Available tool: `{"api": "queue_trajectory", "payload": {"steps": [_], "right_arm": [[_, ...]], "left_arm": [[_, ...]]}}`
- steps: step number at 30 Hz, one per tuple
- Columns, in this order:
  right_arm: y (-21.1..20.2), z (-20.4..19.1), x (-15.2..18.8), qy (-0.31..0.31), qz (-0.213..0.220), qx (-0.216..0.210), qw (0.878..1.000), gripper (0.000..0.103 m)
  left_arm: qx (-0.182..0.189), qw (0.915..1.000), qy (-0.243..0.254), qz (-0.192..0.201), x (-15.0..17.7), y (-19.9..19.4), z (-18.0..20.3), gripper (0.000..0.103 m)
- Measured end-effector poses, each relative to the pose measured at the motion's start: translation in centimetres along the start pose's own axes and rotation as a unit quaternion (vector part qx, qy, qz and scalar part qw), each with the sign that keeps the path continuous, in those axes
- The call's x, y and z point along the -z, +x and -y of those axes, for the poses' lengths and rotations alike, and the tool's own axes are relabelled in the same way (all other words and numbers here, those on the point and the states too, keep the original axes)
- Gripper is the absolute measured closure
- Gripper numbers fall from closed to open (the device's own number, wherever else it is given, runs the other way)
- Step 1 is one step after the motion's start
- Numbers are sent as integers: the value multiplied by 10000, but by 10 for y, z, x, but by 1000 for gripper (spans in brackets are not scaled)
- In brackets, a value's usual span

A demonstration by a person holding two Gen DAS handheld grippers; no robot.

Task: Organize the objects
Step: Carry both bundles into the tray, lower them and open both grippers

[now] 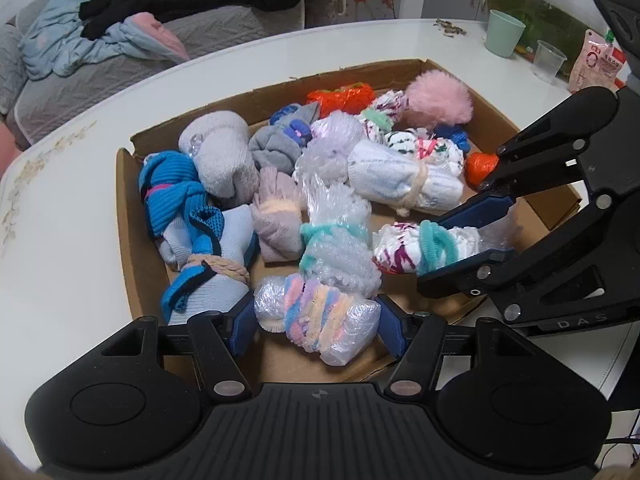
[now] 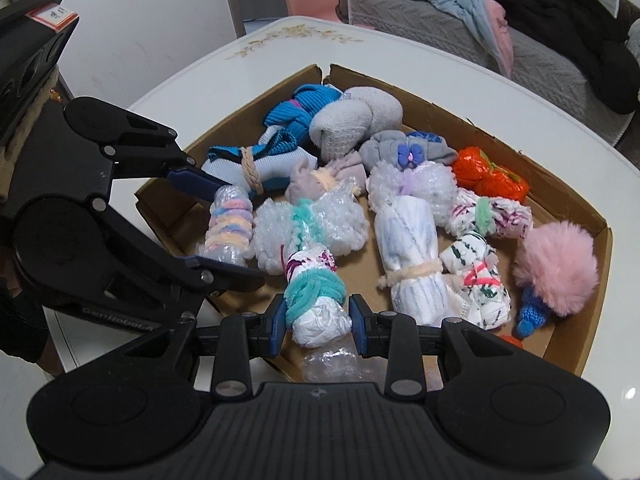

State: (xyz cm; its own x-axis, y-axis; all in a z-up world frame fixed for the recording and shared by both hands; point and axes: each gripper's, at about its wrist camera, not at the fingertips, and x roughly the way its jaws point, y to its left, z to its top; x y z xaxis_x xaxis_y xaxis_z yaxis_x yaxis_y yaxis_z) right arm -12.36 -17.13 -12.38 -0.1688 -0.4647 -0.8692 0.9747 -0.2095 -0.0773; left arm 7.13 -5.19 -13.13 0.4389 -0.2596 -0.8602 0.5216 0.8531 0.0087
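A shallow cardboard box (image 1: 132, 216) on a white table (image 1: 60, 248) holds several bundles tied with hair bands. My left gripper (image 1: 318, 326) has its blue pads on both ends of a clear plastic bundle with a pastel scrunchie (image 1: 316, 316), at the box's near edge; it also shows in the right wrist view (image 2: 228, 230). My right gripper (image 2: 318, 318) is closed around a white patterned bundle with a teal scrunchie (image 2: 314, 300), seen in the left wrist view (image 1: 424, 246) as well. The right gripper (image 1: 500, 226) reaches in from the right.
Other bundles fill the box: blue knit (image 1: 172, 196), grey sock roll (image 1: 224, 156), white roll (image 1: 400, 178), pink pompom (image 1: 438, 98), orange wraps (image 1: 340, 98). A green cup (image 1: 504, 32), clear cup (image 1: 550, 60) and a packet (image 1: 596, 64) stand at the table's back. A sofa with clothes (image 1: 120, 40) lies beyond.
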Motion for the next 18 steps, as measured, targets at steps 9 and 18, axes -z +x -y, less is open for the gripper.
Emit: {"api": "queue_trajectory", "payload": {"steps": [9, 18], "right_arm": [[9, 1, 1, -63, -163, 110, 9998, 73], [10, 4, 2, 8, -213, 78, 9997, 71]], "left_arm": [[-167, 9997, -176, -30, 5, 6, 4, 34], [-56, 9995, -293, -63, 7, 8, -1, 30]]}}
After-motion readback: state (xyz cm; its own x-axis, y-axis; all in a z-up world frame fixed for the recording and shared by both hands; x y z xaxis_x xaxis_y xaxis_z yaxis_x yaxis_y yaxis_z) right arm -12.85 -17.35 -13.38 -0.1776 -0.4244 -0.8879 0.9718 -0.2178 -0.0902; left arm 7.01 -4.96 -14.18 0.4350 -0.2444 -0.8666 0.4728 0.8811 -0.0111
